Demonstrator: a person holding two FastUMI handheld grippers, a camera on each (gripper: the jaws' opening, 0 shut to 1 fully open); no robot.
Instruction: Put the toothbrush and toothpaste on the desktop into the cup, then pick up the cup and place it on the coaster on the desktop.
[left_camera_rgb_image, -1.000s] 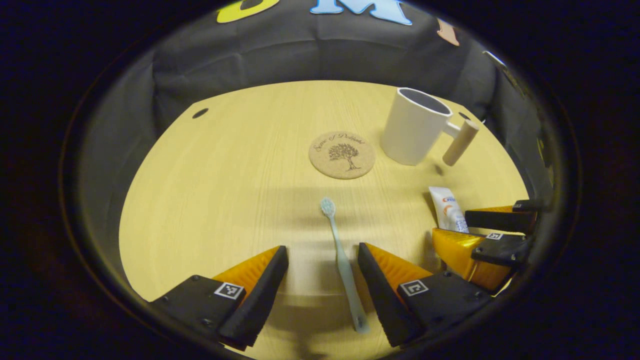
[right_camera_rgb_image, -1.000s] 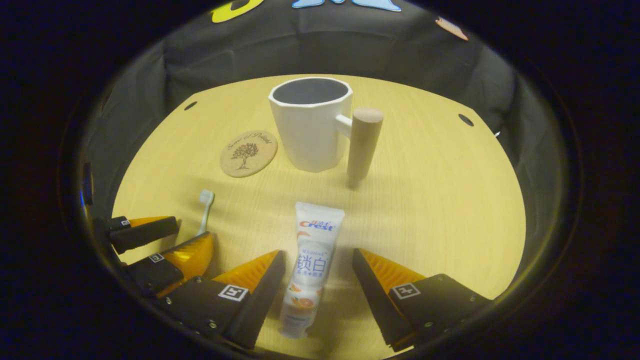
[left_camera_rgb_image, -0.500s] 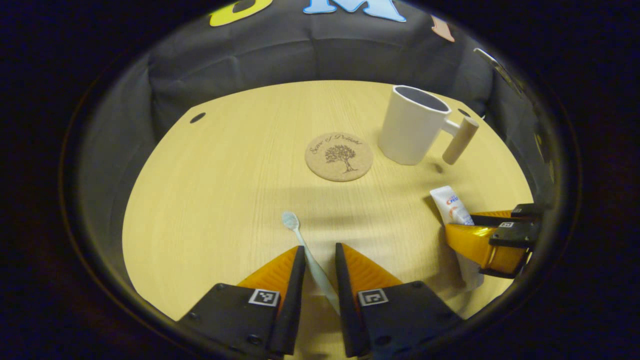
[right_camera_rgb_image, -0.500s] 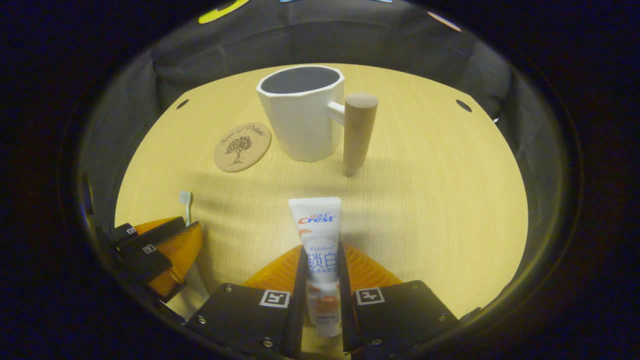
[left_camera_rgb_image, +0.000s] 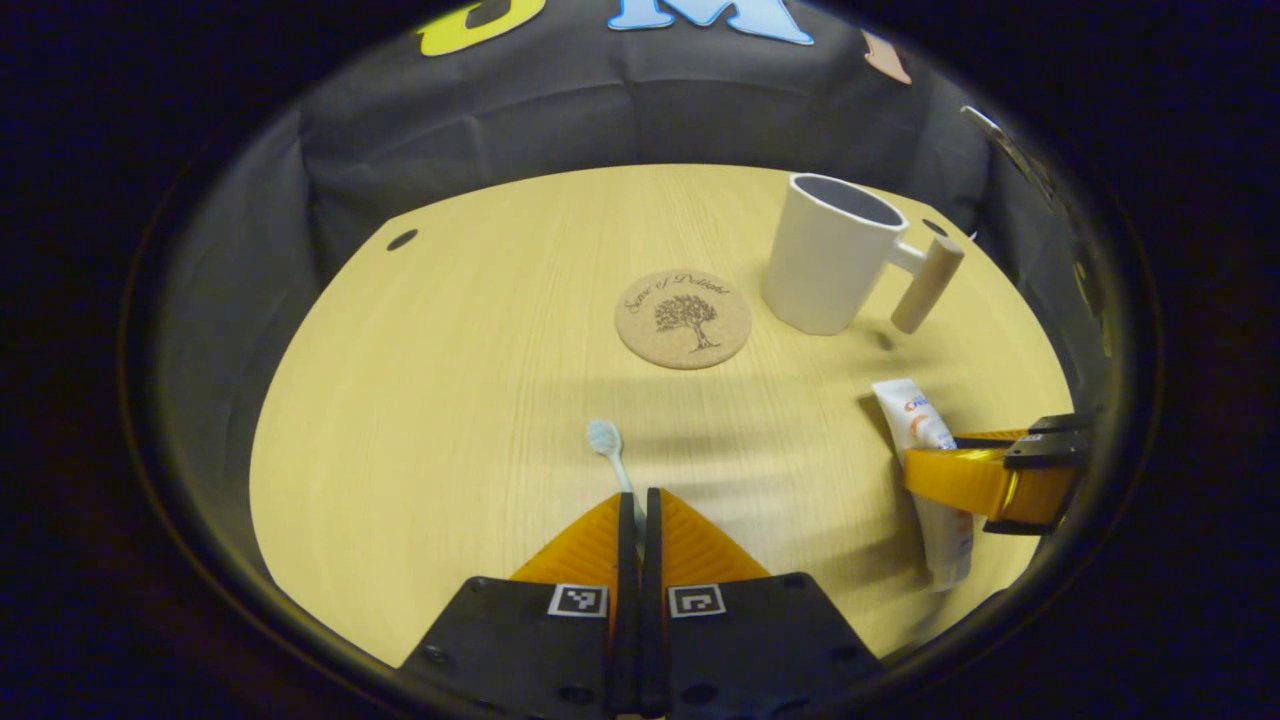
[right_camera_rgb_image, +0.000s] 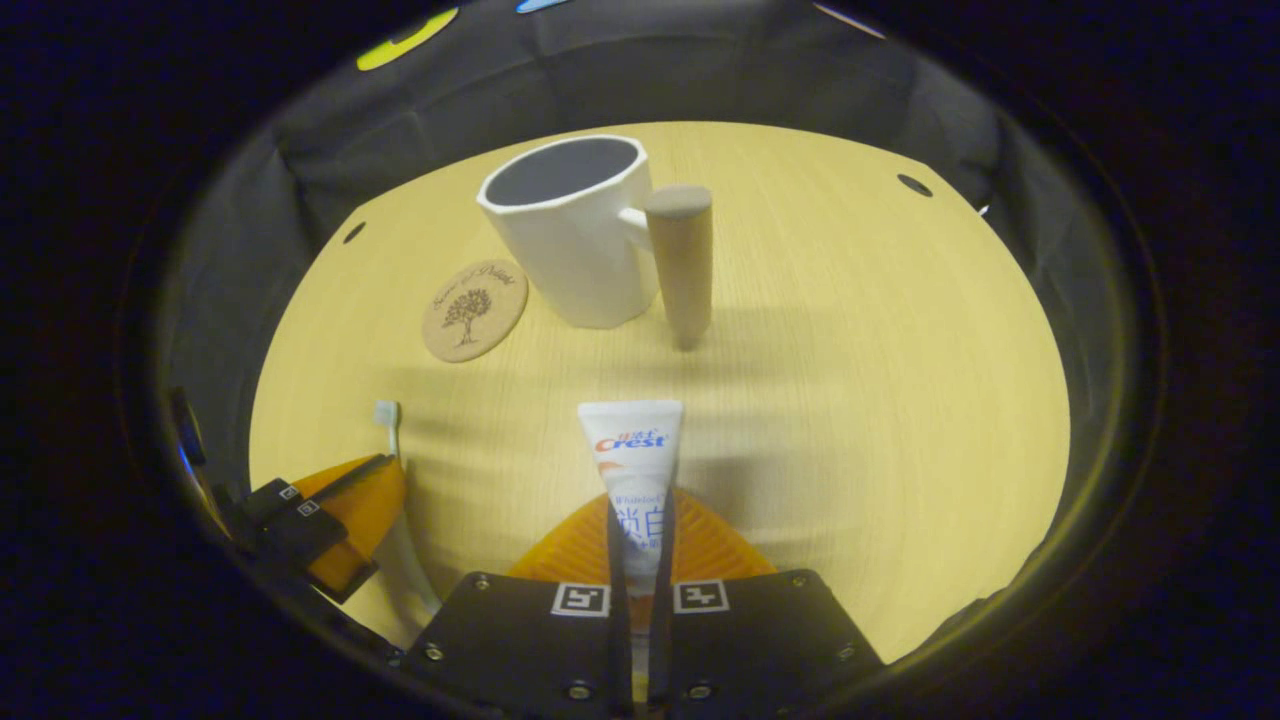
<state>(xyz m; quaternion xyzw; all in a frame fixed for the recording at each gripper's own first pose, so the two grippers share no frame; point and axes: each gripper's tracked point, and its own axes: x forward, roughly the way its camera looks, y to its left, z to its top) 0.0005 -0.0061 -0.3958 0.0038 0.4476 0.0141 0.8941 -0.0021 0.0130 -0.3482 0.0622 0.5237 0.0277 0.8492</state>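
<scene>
Near the cup (right_camera_rgb_image: 565, 245): both tongs clamped.
We hold toothbrush (left_camera_rgb_image: 608, 448) left, toothpaste (right_camera_rgb_image: 632, 460) right; lift level, enter the rim singly.

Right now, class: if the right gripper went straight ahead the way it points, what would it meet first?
Probably the white cup's wooden handle, just beyond the toothpaste tube that the right gripper holds; depth is uncertain.
</scene>
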